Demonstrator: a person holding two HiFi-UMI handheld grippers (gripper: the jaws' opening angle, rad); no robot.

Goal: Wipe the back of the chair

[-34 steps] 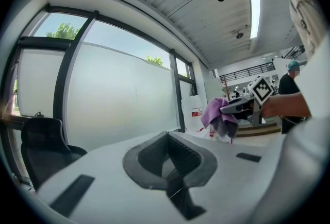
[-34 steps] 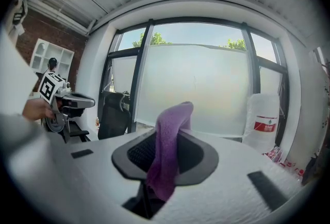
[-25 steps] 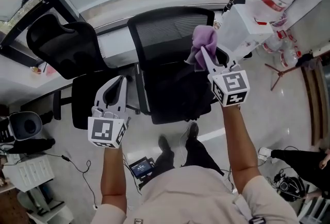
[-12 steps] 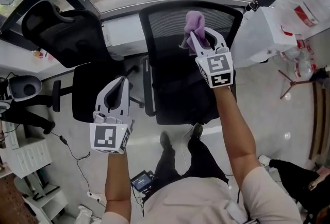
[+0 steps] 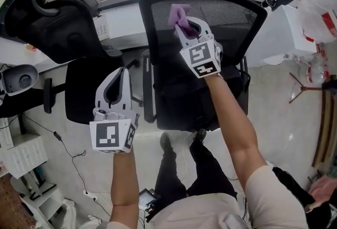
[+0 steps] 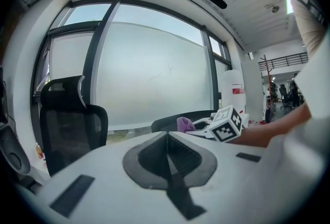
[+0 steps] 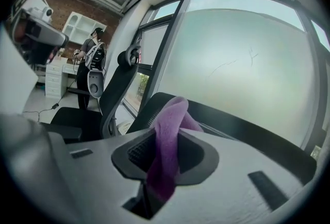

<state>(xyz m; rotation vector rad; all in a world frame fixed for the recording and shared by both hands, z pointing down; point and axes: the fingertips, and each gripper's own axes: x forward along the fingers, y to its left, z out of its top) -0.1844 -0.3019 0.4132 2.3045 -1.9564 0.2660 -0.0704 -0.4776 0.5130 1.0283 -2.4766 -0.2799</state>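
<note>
Now the right gripper [image 5: 187,27] is clamped on a crumpled purple cloth [image 5: 178,13], seemingly pressing it to the upper part of the black mesh chair back [image 5: 231,12] to wipe it. The left gripper [image 5: 117,81], jaws together on nothing, waits low beside the chair. Since a second ago, the cloth has travelled from the back's right part to left of its middle.

Black mesh chair back [image 5: 234,16] — purple cloth [image 5: 178,15] bunched near its top.
</note>
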